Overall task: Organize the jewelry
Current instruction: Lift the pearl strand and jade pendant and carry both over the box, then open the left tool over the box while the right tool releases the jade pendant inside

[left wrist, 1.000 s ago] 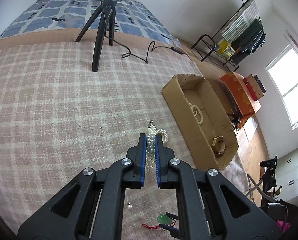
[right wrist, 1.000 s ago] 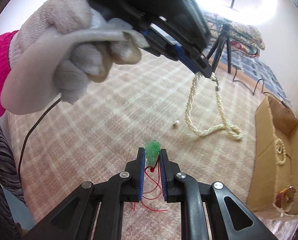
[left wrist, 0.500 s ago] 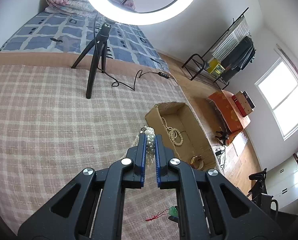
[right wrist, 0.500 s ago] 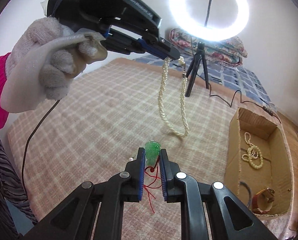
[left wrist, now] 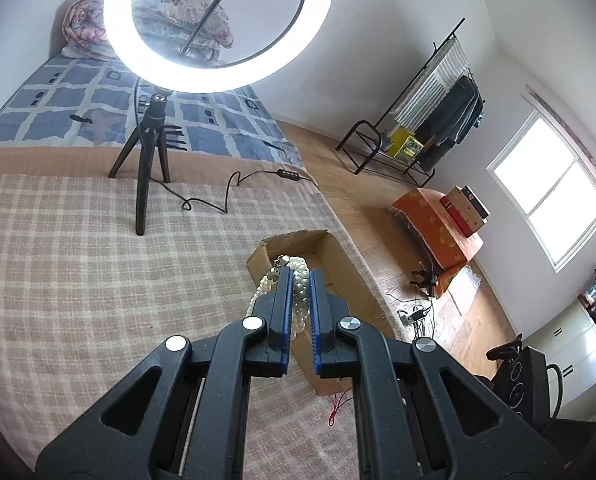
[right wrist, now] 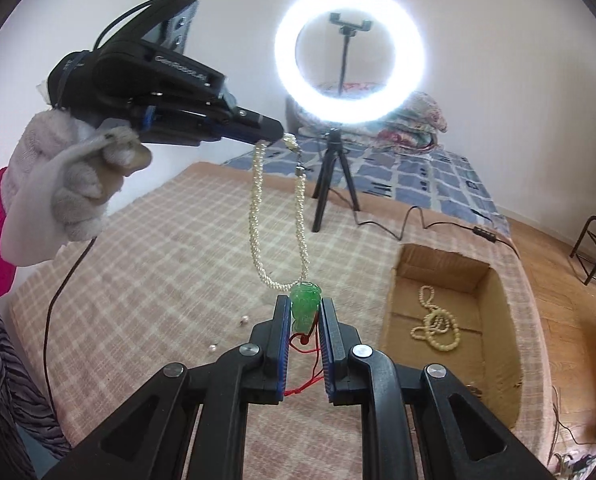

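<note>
My left gripper is shut on a twisted white pearl necklace, with the cardboard box right behind it. In the right wrist view the left gripper sits at the upper left in a gloved hand. From it the pearl necklace hangs as a long loop above the plaid bedspread. My right gripper is shut on a green carved pendant, whose red cord trails down between the fingers. The loop's bottom hangs just behind the pendant.
The open cardboard box lies at the bed's right edge and holds a cream bead necklace. Two loose pearls lie on the bedspread. A ring light on a tripod stands behind, its cable running right.
Both grippers have risen. The pearl necklace has come off the bedspread and hangs free. The pendant has been lifted and carried to the right, towards the box.
</note>
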Demonstrator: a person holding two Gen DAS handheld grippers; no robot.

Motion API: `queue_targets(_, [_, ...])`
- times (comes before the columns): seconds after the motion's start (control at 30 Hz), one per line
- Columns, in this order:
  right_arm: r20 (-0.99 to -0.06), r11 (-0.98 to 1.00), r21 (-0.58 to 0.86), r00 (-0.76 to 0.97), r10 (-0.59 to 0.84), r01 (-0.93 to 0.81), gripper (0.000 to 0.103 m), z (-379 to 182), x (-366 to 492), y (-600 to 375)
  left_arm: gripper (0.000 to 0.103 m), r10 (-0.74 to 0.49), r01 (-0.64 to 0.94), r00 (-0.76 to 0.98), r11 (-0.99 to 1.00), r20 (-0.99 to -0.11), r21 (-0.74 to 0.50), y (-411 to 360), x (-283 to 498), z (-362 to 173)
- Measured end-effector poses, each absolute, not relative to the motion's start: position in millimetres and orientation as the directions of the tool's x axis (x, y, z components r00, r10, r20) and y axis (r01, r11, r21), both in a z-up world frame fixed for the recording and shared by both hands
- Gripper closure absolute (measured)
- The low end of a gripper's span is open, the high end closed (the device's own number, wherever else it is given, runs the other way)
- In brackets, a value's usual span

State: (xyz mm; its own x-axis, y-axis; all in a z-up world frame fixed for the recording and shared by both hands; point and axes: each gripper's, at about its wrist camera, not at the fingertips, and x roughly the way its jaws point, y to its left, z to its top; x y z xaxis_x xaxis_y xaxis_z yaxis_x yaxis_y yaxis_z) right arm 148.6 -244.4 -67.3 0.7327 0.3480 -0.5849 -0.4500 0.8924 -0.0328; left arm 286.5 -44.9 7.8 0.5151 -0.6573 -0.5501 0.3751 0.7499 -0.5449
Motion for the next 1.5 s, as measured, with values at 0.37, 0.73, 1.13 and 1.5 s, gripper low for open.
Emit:
queue_targets(0.37, [-0.581, 0.917, -0.066, 0.762, 0.286, -0.394, 0.091, -59.5, 155.3, -284.4, 0.097, -0.685, 0.448, 0.501, 0.728, -0.529, -0.519, -103.2, 310.6, 36.4])
queue_targets(0.73, [-0.578, 0.936, -0.047, 0.774, 0.259, -0.348, 0.091, -64.5, 174.0, -319.2, 0.097, -0.697, 0.486, 0.466, 0.717, -0.546, -0.501, -162.9, 339.7, 29.4])
queue_targets(1.13, [-0.606, 0.931, -0.006, 0.742, 0.287, -0.366, 0.091, -84.2, 191.5, -328.2, 0.097, -0.692, 0.511, 0.426, 0.716, -0.583, -0.476, -228.0, 374.9, 6.4])
queue_targets(1.5, [-0.642, 0.931, 0.025, 0.708, 0.295, -0.365, 0.091, -108.1, 204.4, -334.2, 0.097, -0.666, 0.511, 0.388, 0.731, -0.637, -0.453, -273.0, 398.6, -30.1])
